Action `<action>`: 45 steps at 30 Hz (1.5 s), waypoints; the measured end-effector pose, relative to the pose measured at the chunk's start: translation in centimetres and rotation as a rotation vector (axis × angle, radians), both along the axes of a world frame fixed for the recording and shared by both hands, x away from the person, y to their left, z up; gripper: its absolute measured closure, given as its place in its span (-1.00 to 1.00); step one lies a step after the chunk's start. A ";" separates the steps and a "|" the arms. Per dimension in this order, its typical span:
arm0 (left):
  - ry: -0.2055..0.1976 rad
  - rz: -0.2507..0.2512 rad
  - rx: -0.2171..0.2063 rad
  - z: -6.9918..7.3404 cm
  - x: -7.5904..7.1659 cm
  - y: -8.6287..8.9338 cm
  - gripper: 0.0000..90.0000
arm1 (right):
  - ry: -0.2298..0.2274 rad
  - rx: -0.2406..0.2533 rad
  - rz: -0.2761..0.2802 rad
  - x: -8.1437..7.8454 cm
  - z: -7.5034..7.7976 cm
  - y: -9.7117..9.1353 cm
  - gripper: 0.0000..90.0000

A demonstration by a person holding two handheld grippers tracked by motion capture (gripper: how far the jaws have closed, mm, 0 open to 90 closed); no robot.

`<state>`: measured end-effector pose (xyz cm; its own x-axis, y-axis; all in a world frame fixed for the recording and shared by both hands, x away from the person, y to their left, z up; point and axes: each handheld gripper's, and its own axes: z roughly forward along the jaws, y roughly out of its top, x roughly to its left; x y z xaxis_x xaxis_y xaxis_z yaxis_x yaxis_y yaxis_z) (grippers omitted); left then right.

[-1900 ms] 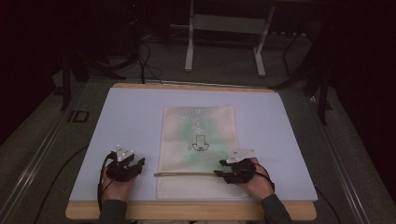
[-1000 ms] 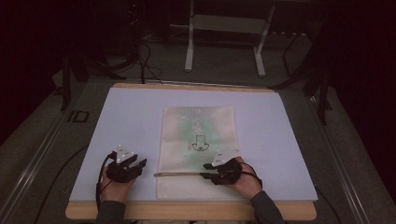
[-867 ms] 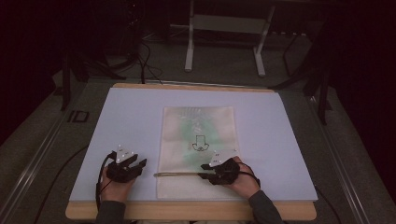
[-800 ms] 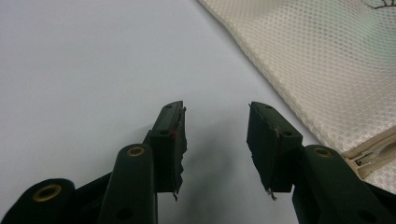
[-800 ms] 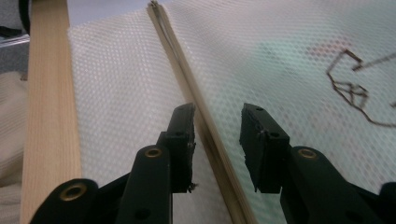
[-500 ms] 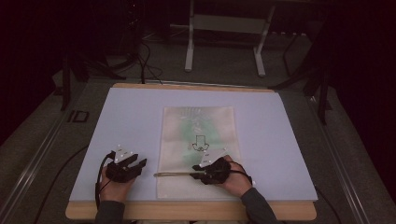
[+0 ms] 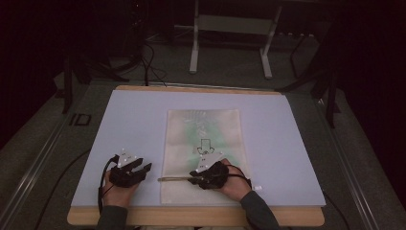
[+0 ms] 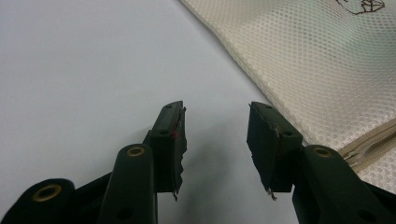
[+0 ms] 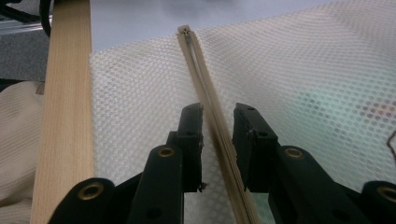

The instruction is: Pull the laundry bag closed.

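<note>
— Mesh bag (image 7: 203,153)? Flat at mid-desk (image 7: 287,143), long axis running away toward the far edge, zipper (image 9: 210,107) crosswise near the wooden front edge (image 9: 65,107).
— Room? Bare surface wide on both sides.
— Right claw (image 9: 218,123)? Astride the zipper, just been closing, pads apparently not yet pressing.
— Left claw (image 8: 217,121)? Released, spread over bare desk just beside the bag.
</note>
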<state>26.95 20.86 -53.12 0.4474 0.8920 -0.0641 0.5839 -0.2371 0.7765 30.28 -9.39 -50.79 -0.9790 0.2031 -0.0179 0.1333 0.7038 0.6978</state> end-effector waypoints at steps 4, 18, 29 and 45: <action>0.000 -0.005 0.001 0.0 0.0 0.0 0.24 | 0.001 -0.006 0.005 0.0 0.0 0.4 0.62; -0.007 -0.017 -0.002 0.0 0.0 0.1 0.23 | 0.003 -0.009 0.030 0.1 -0.1 2.1 0.64; -0.006 -0.017 -0.008 0.0 0.0 0.2 0.22 | -0.002 -0.011 0.045 0.3 -0.1 3.6 0.68; -0.005 -0.022 -0.005 0.0 0.0 0.1 0.21 | 0.004 -0.022 0.069 0.3 -0.1 5.6 0.67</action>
<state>26.99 21.00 -53.12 0.4674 0.8816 -0.0665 0.5743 -0.2456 0.7809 30.59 -3.75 -50.94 -0.9907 0.1346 -0.0179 0.0864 0.7267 0.6815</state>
